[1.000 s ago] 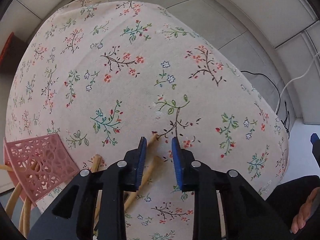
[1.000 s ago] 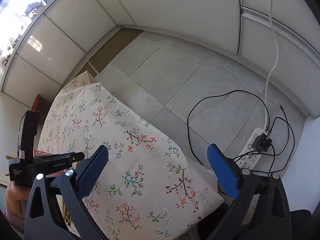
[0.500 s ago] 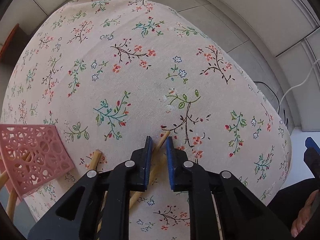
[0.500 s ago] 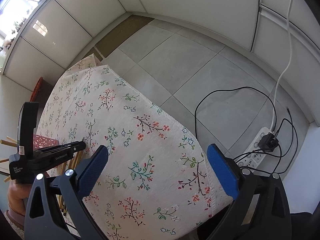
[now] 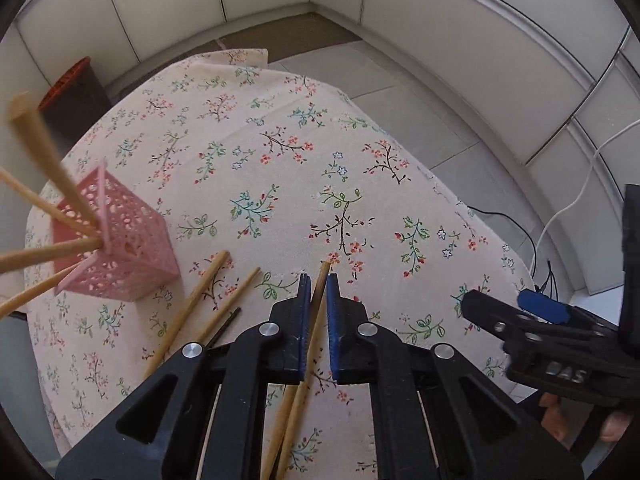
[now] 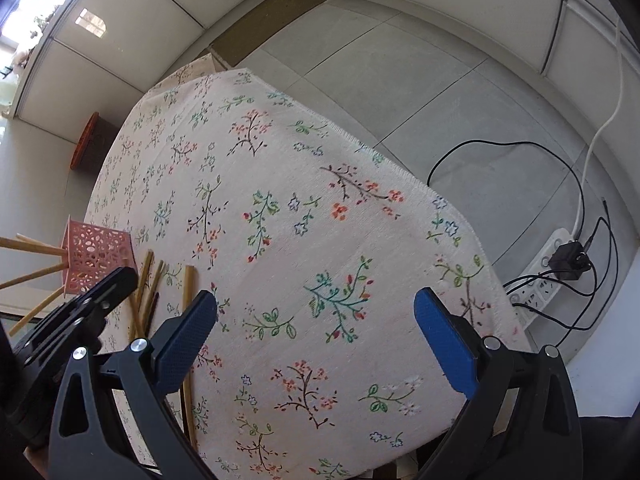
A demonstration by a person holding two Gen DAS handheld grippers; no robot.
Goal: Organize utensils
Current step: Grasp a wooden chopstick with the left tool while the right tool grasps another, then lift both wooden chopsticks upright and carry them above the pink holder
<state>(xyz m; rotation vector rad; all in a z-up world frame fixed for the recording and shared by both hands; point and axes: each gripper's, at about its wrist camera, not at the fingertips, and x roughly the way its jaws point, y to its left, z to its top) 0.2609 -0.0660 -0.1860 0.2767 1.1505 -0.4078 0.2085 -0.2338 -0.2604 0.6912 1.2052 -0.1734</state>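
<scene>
Gripping one wooden chopstick [image 5: 318, 300], left tool [image 5: 316, 284] nearly closed, near the table's [image 5: 280, 152] front edge by the pink basket [image 5: 120, 248]; right tool [image 6: 316, 312] wide, holding nothing.

Only partly legible raised lettering, something like "BAS", moulded on the black body of the right hand-held gripper [image 5: 540, 309] in the left wrist view. Nothing else readable anywhere, neither label nor number.

left claw [image 5: 316, 280]: clamped, pointing down | right claw [image 6: 316, 312]: jaws wide
</scene>
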